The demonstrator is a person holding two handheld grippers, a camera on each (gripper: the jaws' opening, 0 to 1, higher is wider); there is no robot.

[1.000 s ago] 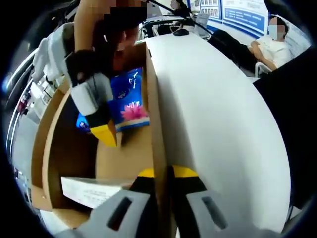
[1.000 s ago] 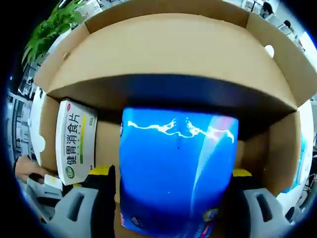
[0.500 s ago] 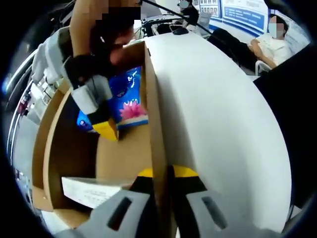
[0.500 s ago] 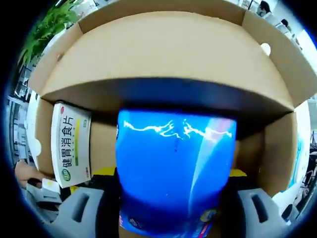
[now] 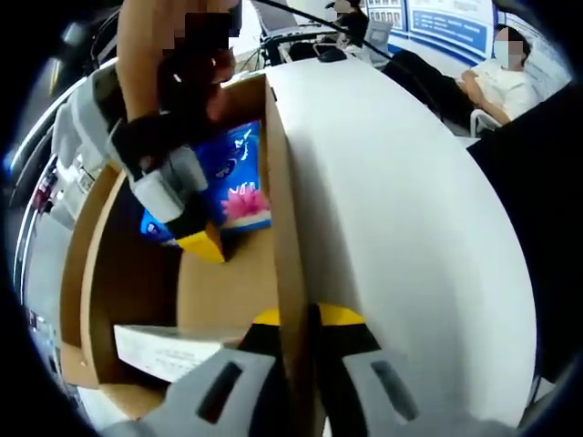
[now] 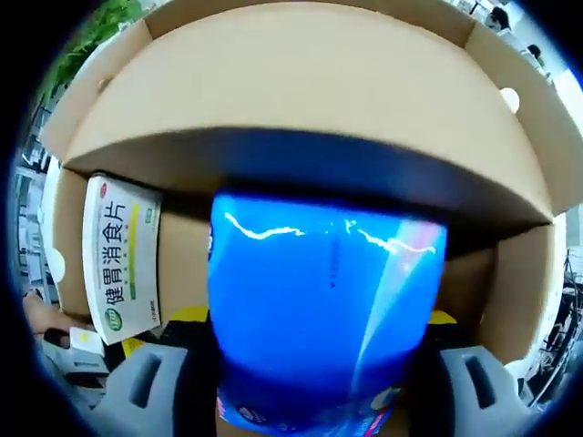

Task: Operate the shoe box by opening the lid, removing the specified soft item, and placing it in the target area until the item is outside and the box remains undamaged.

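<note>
The shoe box (image 5: 228, 291) is brown cardboard inside and white outside. My left gripper (image 5: 296, 320) is shut on the edge of its raised lid (image 5: 392, 228), one jaw on each side of the board. A blue soft pack with a pink flower (image 5: 239, 177) sits inside the box, and my right gripper (image 5: 202, 238) reaches in from the left and holds it. In the right gripper view the blue pack (image 6: 319, 309) sits between the jaws, and my right gripper (image 6: 314, 341) is shut on it. The lid's brown inside (image 6: 301, 91) arches over it.
A white and green carton with printed characters (image 6: 120, 259) lies in the box to the left of the pack; the same white carton (image 5: 164, 350) shows near my left jaws. A person (image 5: 501, 82) sits at the far right, by desks and wall posters.
The right gripper and the blue pack have shifted a little inside the box. The left gripper stays clamped on the lid edge.
</note>
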